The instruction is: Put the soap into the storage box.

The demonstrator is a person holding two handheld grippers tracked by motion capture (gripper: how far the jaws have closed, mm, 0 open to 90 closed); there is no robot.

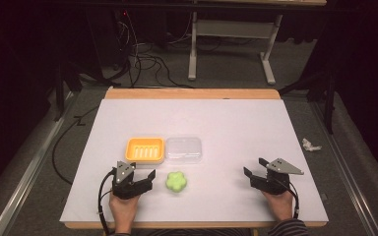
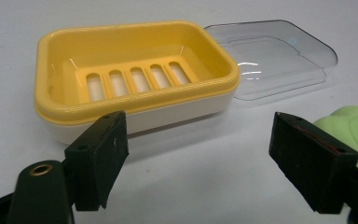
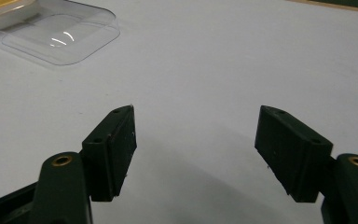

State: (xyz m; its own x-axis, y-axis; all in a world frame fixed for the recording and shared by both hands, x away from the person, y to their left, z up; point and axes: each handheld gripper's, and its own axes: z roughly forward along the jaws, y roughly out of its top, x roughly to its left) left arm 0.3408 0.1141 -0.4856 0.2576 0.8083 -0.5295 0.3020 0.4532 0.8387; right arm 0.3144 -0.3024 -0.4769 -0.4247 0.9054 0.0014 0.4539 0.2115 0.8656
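A yellow soap dish (image 1: pixel 145 149) (image 2: pixel 130 77) with a slotted floor sits left of centre on the white table, empty. Its clear plastic lid (image 1: pixel 183 149) (image 2: pixel 272 56) (image 3: pixel 56 32) lies flat beside it on the right. A green flower-shaped soap (image 1: pixel 175 181) (image 2: pixel 352 128) rests in front of them. My left gripper (image 1: pixel 136 174) (image 2: pixel 198 161) is open just left of the soap, in front of the dish, holding nothing. My right gripper (image 1: pixel 254 167) (image 3: pixel 196 154) is open over bare table at the right, also holding nothing.
The white table top (image 1: pixel 236 128) has a wooden edge at the back. A crumpled white scrap (image 1: pixel 310 144) lies on the floor to the right. Cables and a white desk frame (image 1: pixel 231 44) stand beyond the table.
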